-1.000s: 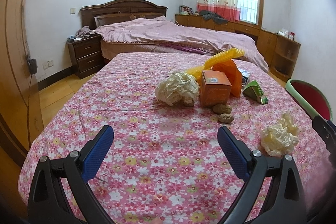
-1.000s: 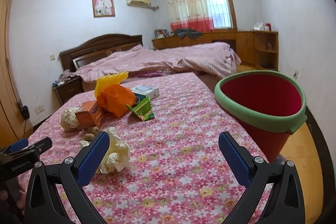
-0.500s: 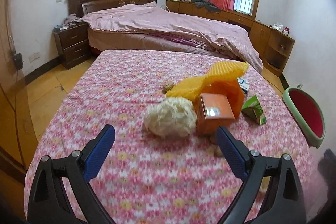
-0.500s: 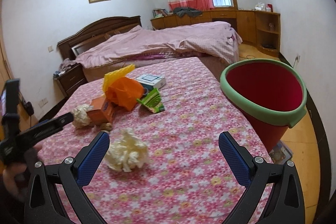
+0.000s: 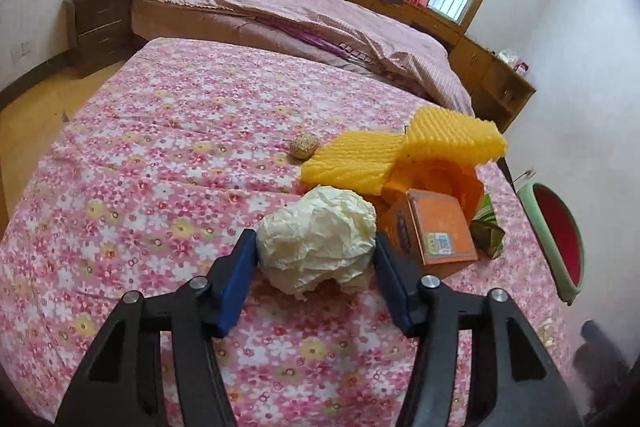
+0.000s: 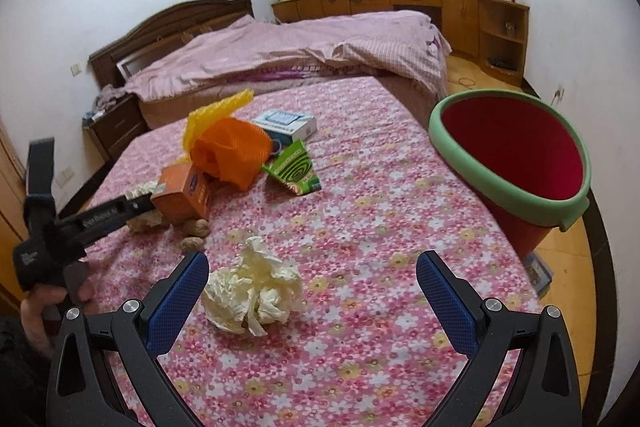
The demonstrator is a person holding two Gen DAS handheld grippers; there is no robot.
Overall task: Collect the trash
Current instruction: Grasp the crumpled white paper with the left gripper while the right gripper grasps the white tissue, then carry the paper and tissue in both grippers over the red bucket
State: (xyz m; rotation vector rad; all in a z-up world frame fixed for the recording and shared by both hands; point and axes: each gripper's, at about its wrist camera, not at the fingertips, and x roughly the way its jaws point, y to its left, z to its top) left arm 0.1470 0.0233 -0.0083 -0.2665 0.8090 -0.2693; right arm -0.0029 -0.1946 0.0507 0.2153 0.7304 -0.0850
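In the right wrist view a person's hand (image 6: 42,311) is sitting half cut off at the left edge, and the left gripper (image 5: 316,253) it carries is hiding most of one crumpled paper ball (image 5: 316,239) behind an orange box (image 6: 182,193). The left wrist view is showing that ball sitting between the blue pads, whose jaws have just been closing and are now touching its two sides. Two walnuts (image 6: 192,233) are lying just beside the box; a third round nut (image 5: 304,146) is resting apart on the floral cloth (image 6: 360,307). A second paper ball (image 6: 252,293) is lying just ahead of the right gripper (image 6: 312,297), whose jaws are standing wide with nothing between them. The red bin (image 6: 516,155), green-rimmed, is tilting at the table's right edge, showing nothing inside.
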